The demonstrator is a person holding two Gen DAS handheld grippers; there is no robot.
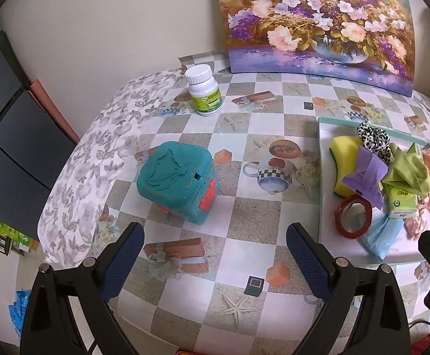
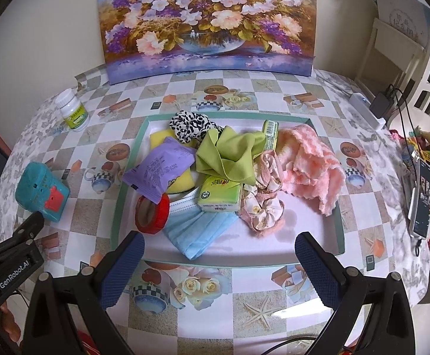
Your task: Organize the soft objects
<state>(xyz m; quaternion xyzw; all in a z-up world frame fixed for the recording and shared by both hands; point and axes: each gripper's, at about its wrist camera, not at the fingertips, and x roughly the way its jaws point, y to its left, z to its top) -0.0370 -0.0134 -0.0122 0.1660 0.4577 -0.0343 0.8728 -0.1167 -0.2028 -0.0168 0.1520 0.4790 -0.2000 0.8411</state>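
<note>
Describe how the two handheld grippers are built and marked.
The left gripper and the right gripper match: black angular plastic arms with silver rivets, each ending in dark blue textured finger pads. The left one's side reads "GenRobot.AI" in white.

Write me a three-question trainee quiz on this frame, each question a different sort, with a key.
1. True or false: the teal block lies inside the tray.
2. Multiple choice: which thing stands on the tablecloth outside the tray? A) white bottle B) red tape roll C) green cloth
3. Fill in: the blue face mask lies partly under the green ____ pack.

Key:
1. False. It sits on the tablecloth, left of the tray.
2. A. The tape roll and the cloth are in the tray.
3. Tissue.

Note for trainees: the left gripper and the right gripper both have their jaws apart and hold nothing.
</note>
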